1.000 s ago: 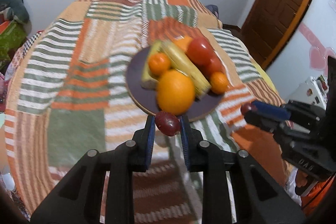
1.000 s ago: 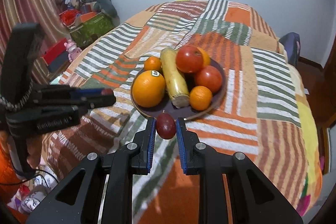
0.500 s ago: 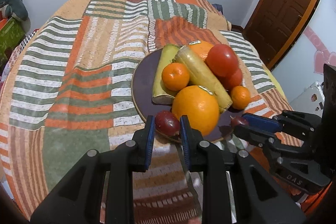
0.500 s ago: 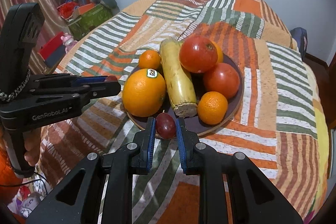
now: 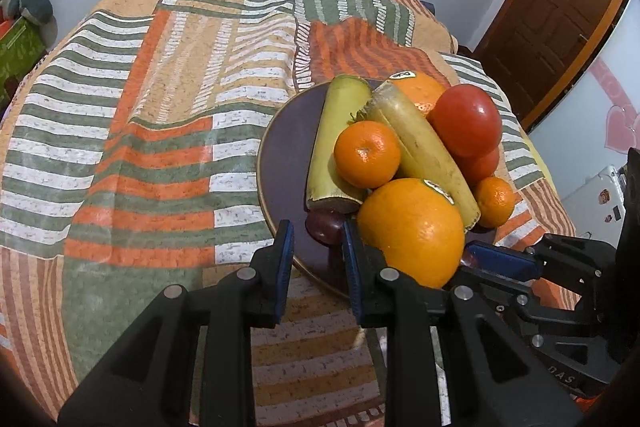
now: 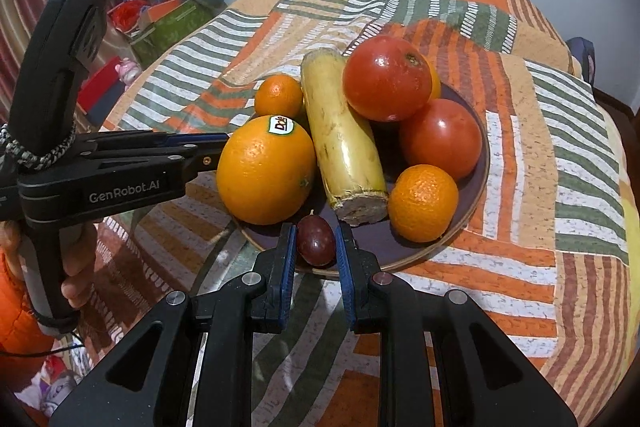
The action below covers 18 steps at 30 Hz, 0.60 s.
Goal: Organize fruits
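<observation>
A dark round plate (image 5: 280, 155) (image 6: 478, 187) holds a big orange (image 5: 412, 231) (image 6: 266, 171), small tangerines (image 5: 366, 153) (image 6: 422, 203), two yellow sugarcane-like pieces (image 5: 332, 147) (image 6: 342, 135) and red tomatoes (image 5: 466, 121) (image 6: 386, 77). A dark red grape (image 5: 324, 225) lies on the plate's near edge, just beyond my open left gripper (image 5: 318, 247). My right gripper (image 6: 315, 247) is shut on another dark red grape (image 6: 315, 241) over the plate's near rim. The right gripper also shows at the right of the left wrist view (image 5: 472, 259).
The plate stands on a round table under a striped patchwork cloth (image 5: 160, 107) (image 6: 560, 147). A brown door (image 5: 560, 7) is at the far right. Boxes and stuffed toys (image 6: 160, 11) lie on the floor at the left. The left gripper's body (image 6: 120, 171) reaches in beside the big orange.
Both grippers moved forward to the plate. The left gripper opened and its grape now lies on the plate. The right gripper still holds its grape, now over the rim.
</observation>
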Each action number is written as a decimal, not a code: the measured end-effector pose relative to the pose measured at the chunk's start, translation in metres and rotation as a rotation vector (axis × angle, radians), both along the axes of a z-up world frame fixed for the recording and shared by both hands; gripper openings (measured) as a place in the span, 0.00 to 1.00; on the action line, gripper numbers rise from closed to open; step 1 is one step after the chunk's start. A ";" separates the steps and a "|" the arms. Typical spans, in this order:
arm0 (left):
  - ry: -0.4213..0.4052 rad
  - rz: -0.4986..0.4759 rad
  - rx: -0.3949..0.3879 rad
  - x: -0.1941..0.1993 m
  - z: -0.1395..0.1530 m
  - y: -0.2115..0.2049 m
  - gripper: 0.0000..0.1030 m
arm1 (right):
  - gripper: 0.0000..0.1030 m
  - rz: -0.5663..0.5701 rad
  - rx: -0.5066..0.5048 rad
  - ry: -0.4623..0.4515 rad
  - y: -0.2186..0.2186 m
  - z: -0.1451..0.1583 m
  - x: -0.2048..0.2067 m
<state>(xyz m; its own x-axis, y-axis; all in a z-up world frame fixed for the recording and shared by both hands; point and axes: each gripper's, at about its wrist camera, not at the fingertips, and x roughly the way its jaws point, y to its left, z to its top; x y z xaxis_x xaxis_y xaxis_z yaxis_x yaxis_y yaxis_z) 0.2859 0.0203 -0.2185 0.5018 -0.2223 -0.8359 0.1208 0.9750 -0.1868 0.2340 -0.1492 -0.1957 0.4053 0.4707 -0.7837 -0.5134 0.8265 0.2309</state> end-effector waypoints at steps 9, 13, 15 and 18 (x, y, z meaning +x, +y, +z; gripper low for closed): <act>-0.005 0.050 0.002 -0.007 0.010 0.010 0.35 | 0.18 -0.006 -0.006 -0.004 -0.002 0.006 -0.002; -0.072 0.057 0.012 -0.024 0.040 0.009 0.35 | 0.18 -0.016 0.001 -0.060 -0.009 0.028 -0.012; -0.125 0.060 0.023 -0.036 0.059 0.008 0.35 | 0.18 -0.030 0.003 -0.110 -0.014 0.043 -0.020; -0.206 0.060 0.018 -0.055 0.090 0.005 0.35 | 0.18 -0.052 0.017 -0.186 -0.022 0.070 -0.035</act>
